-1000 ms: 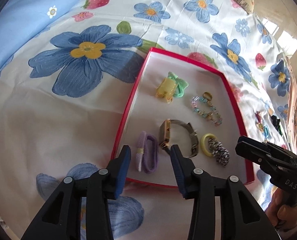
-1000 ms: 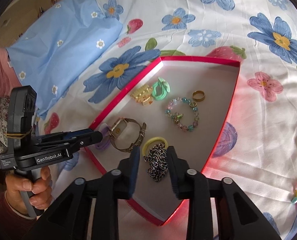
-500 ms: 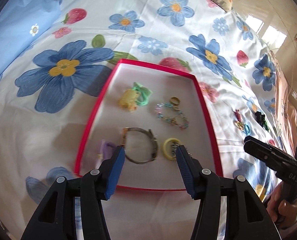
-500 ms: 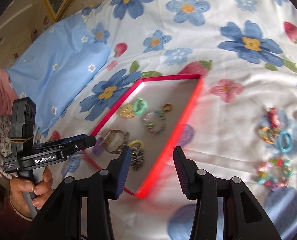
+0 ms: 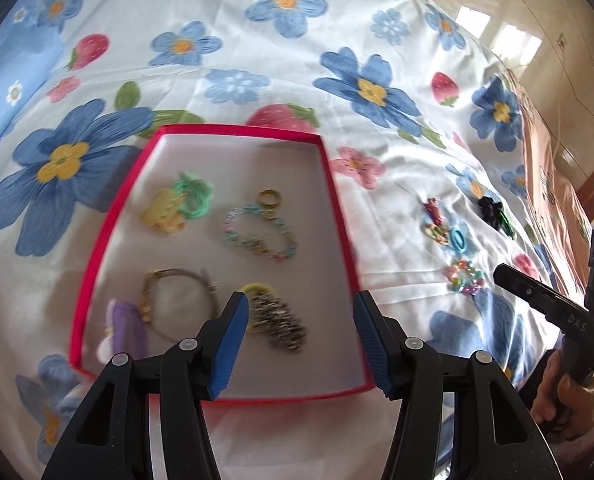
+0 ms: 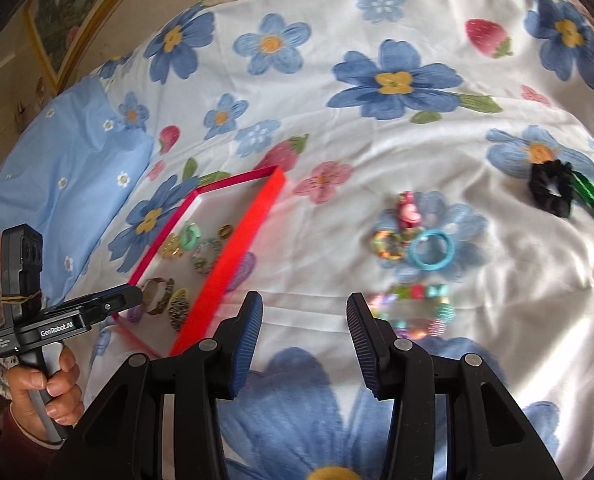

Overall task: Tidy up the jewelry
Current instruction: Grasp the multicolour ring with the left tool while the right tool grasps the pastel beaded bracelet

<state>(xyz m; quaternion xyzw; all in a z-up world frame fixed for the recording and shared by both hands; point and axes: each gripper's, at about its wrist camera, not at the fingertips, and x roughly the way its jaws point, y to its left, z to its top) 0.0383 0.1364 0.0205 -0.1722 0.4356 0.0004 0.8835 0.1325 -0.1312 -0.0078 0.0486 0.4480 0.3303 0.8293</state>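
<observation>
Now the right gripper (image 6: 304, 334), jaws spread and empty, hangs nearest the bead bracelet (image 6: 415, 312) lying just ahead-right on the bed, outside the red tray (image 6: 233, 256).

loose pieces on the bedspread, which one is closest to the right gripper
The multicoloured bead bracelet, just beside the right gripper; the blue ring and black scrunchie lie farther off.

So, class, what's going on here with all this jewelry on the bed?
A person holds a two-finger gripper in each hand over a flowered bedspread. Several pieces already lie in the red tray: a watch, a beaded bracelet and a chain. The left gripper hangs open over the tray, holding nothing. The right gripper, also open and empty, points at loose pieces outside it, nearest a beaded bracelet on the bedspread.
</observation>
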